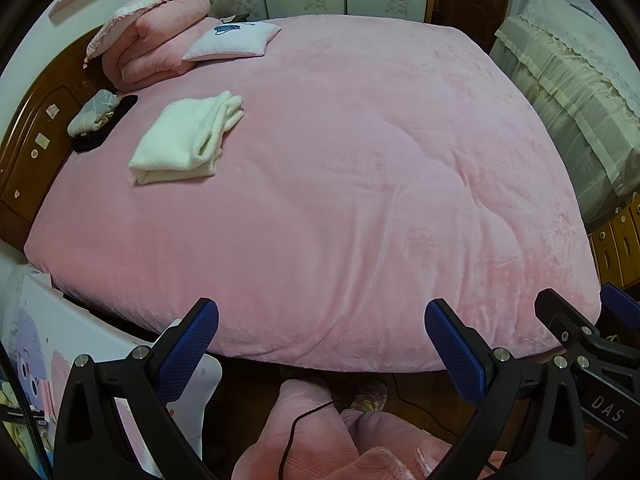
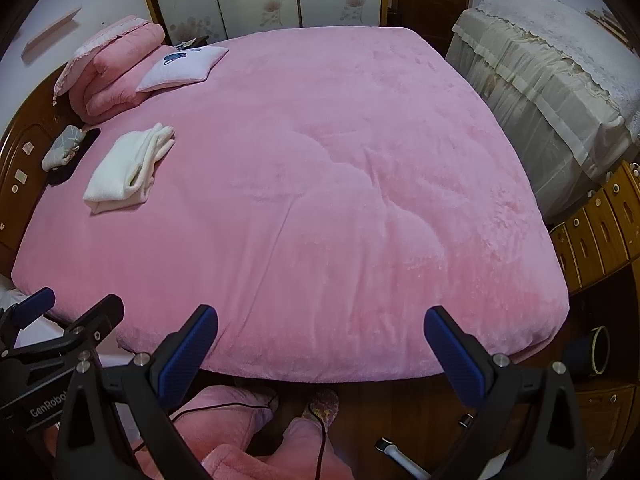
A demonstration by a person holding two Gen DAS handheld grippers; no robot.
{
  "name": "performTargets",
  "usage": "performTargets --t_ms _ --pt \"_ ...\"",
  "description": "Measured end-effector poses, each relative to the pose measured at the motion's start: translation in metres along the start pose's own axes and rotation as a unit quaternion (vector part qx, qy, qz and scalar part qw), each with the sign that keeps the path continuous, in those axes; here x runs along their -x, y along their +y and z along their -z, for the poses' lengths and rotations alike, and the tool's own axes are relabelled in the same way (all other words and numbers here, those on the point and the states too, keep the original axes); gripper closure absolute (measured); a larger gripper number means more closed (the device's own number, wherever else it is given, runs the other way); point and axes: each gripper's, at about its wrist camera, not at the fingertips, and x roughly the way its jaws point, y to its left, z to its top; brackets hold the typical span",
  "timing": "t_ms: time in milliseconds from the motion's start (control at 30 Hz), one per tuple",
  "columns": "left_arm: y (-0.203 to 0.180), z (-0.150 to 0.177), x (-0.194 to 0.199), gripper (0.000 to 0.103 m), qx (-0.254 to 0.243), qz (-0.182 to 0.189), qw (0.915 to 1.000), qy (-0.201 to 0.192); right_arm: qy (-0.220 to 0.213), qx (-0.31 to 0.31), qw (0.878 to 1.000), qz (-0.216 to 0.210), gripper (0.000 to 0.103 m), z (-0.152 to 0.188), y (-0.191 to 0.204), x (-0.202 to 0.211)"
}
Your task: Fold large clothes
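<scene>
white folded garment (image 1: 188, 138) lies far up pink bed (image 1: 360, 160), toward 11 o'clock from both tools, near headboard; long axis seen running 7-to-1 o'clock. left tool (image 1: 320, 344) judged nearer. right tool (image 2: 320, 348) alongside. both held level above bed's foot edge, jaws wide apart, nothing gripped.

dark bundle (image 1: 105, 128) half hidden under the grey cloth (image 1: 93, 113)
</scene>
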Motion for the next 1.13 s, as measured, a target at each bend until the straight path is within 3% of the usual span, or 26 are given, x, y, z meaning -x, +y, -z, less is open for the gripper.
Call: performTargets --t_ms 1133 --pt "0.006 -0.021 -0.020 0.001 -0.008 -0.002 0.9999 0.012 0.024 -0.022 0.999 0.016 0.000 -0.012 -0.003 -0.020"
